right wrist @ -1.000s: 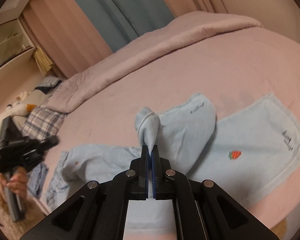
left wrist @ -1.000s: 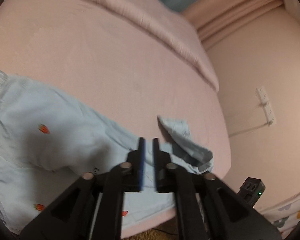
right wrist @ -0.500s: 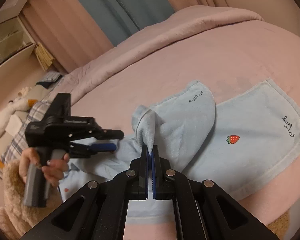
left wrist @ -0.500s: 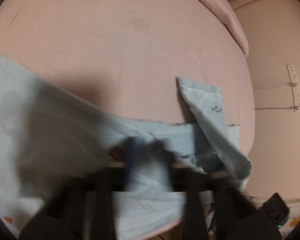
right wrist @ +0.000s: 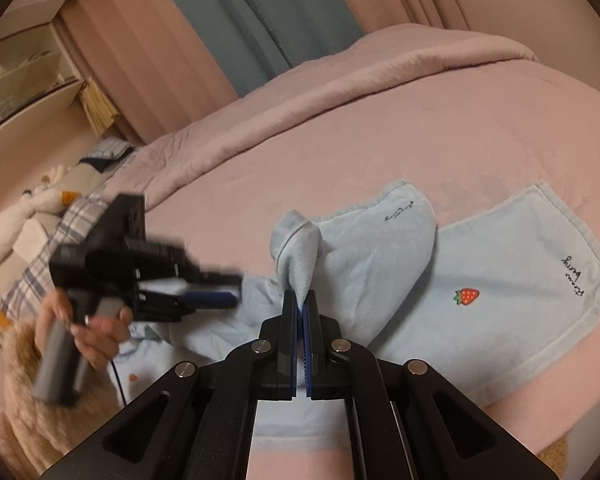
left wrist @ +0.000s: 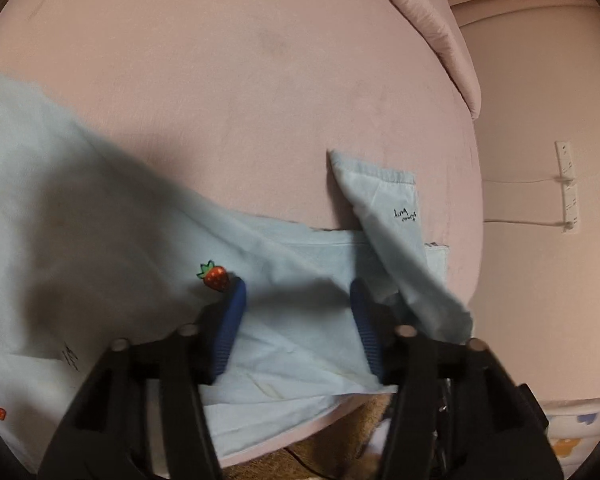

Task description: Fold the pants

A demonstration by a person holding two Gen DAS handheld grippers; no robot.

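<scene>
Light blue pants with strawberry prints lie spread on the pink bed. My left gripper hovers low over the cloth near the bed's front edge. Its jaws are opening, the blue pads stand wide apart, and the cloth lies between them without being pinched. In the right wrist view the pants stretch rightwards, and my right gripper is shut on a raised fold of them. The left gripper shows there too, held by a hand at the left.
A folded pink duvet runs along the far side of the bed, with curtains behind. A plush goose and plaid bedding sit at the left. Wall sockets are on the wall beside the bed.
My left gripper came down and in over the pants near the bed edge, and its jaws went from nearly shut to wide apart. The right gripper kept its pinch and stayed put.
</scene>
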